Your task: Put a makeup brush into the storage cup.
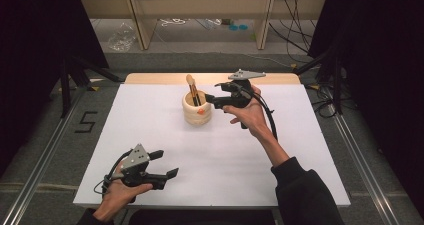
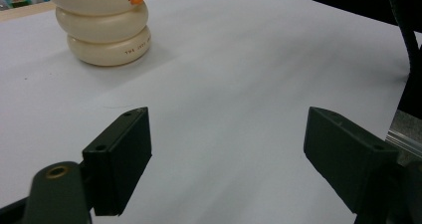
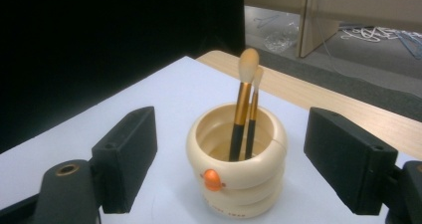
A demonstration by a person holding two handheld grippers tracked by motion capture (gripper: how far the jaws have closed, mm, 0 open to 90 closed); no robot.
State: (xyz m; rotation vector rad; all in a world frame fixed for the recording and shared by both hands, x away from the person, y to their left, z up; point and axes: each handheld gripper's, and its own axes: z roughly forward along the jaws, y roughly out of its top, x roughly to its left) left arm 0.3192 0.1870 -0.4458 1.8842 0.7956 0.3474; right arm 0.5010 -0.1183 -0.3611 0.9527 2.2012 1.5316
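Observation:
A cream ringed holder (image 1: pixel 196 110) with an orange knob stands on the white table top (image 1: pixel 150 130), far of centre. Two makeup brushes (image 1: pixel 192 91) stand upright in it, bristles up. The right gripper view gives the holder (image 3: pixel 238 169) and the brushes (image 3: pixel 244 114) a short way ahead of the black jaws. My right gripper (image 1: pixel 210 101) is just right of the holder, open, with nothing between its jaws. My left gripper (image 1: pixel 166 166) rests near the front left of the table, open and empty; its view has the holder (image 2: pixel 103 27) far off at the upper left.
A wooden strip (image 1: pixel 150 78) runs along the table's far edge. Beyond it are wooden legs, cables and a clear plastic bag (image 1: pixel 121 36) on the floor. Dark curtains flank both sides. Metal rails (image 1: pixel 47 150) lie on the floor at either side.

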